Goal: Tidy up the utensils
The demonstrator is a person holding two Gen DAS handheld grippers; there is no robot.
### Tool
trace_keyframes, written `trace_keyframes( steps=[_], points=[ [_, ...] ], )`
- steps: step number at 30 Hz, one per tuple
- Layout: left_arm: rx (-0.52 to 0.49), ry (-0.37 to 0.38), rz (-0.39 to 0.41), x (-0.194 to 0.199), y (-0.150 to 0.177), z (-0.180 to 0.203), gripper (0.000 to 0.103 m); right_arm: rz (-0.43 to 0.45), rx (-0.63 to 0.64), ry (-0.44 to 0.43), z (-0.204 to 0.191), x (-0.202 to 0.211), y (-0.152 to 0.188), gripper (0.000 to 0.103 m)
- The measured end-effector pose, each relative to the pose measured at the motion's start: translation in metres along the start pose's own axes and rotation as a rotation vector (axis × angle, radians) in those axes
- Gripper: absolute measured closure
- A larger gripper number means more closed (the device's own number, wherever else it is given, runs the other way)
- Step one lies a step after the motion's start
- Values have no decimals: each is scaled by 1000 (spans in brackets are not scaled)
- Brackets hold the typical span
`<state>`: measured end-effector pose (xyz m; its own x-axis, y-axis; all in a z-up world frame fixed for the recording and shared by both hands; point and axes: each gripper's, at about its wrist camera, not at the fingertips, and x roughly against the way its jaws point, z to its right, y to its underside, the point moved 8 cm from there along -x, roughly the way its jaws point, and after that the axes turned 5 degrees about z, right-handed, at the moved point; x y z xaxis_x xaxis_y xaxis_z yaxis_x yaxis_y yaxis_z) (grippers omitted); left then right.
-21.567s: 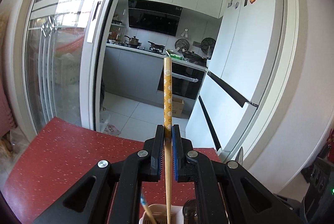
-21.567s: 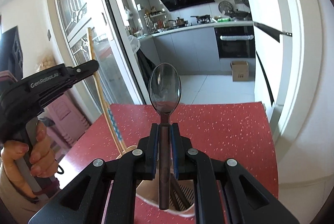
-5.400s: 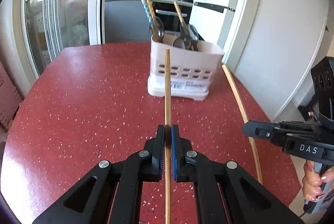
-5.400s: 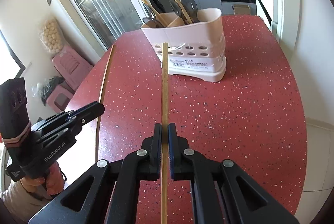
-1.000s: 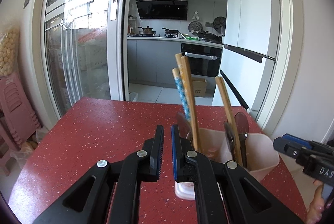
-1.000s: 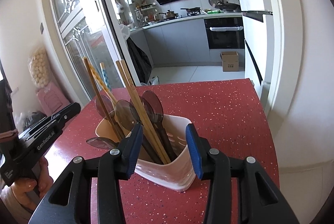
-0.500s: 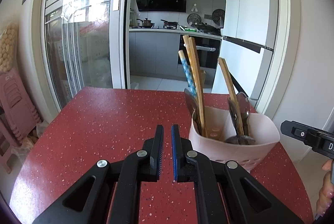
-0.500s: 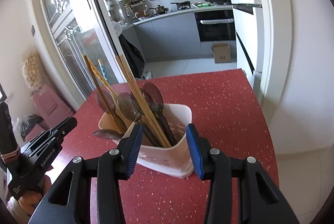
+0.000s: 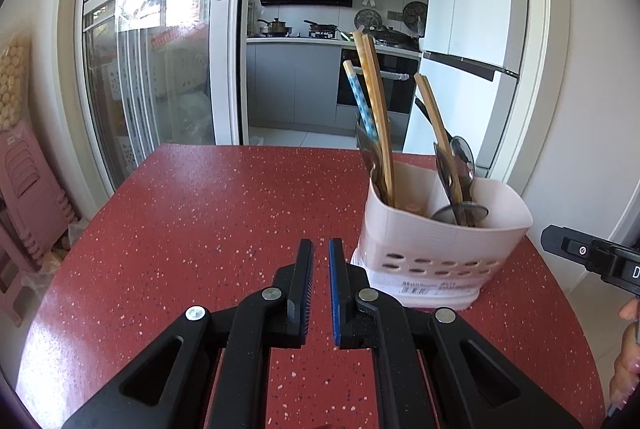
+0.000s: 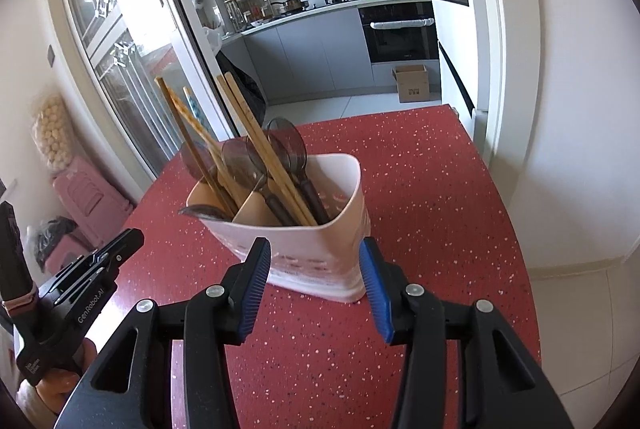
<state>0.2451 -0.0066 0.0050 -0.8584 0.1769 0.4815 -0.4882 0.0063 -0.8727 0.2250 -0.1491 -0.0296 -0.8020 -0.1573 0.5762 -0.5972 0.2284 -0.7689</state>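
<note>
A pale pink utensil holder (image 9: 444,245) (image 10: 320,261) stands on the red speckled table (image 9: 200,221) (image 10: 432,213). It holds several wooden chopsticks (image 9: 376,117) (image 10: 264,149) and dark spoons (image 9: 462,165) (image 10: 286,145), split between two compartments. My left gripper (image 9: 321,249) is nearly shut and empty, low over the table just left of the holder. My right gripper (image 10: 314,249) is open and empty, its jaws standing on either side of the holder's near face, a little back from it. Each gripper shows in the other's view, the left one (image 10: 100,269) and the right one (image 9: 592,257).
The table's far edge faces a kitchen doorway with a sliding glass door (image 9: 160,69). A white fridge (image 9: 472,49) and wall stand to the right. Pink stools (image 9: 24,189) (image 10: 88,197) stand on the floor at the left.
Both grippers have drawn back and lowered, so the holder sits lower and nearer in both views. Jaw openings are unchanged.
</note>
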Motion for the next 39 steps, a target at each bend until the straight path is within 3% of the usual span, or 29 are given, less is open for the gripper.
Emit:
trace_keyframes(
  steps=[12, 14, 16, 24, 26, 28, 32, 39],
  points=[
    [-9, 17, 6, 10, 4, 0, 66, 23, 18, 22, -4, 7, -2, 53],
    [-16, 17, -5, 11, 6, 2, 0, 26, 35, 36, -6, 9, 1, 53],
    [-16, 9, 36, 9, 5, 3, 0, 26, 48, 53, -6, 10, 5, 51],
    [-35, 1, 33, -18, 20, 1, 0, 54, 71, 142, -1, 19, 22, 33],
    [-40, -3, 35, -23, 23, -1, 0, 86, 88, 180, 0, 24, 24, 20],
    [-43, -3, 39, -25, 27, -3, 0, 122, 104, 209, -1, 30, 23, 19],
    [-44, 6, 36, -28, 36, -4, 0, 182, 123, 214, -6, 39, 23, 0],
    [-70, -12, 67, -10, 52, -1, 0, 248, 80, 192, -6, 49, 31, 0]
  ],
)
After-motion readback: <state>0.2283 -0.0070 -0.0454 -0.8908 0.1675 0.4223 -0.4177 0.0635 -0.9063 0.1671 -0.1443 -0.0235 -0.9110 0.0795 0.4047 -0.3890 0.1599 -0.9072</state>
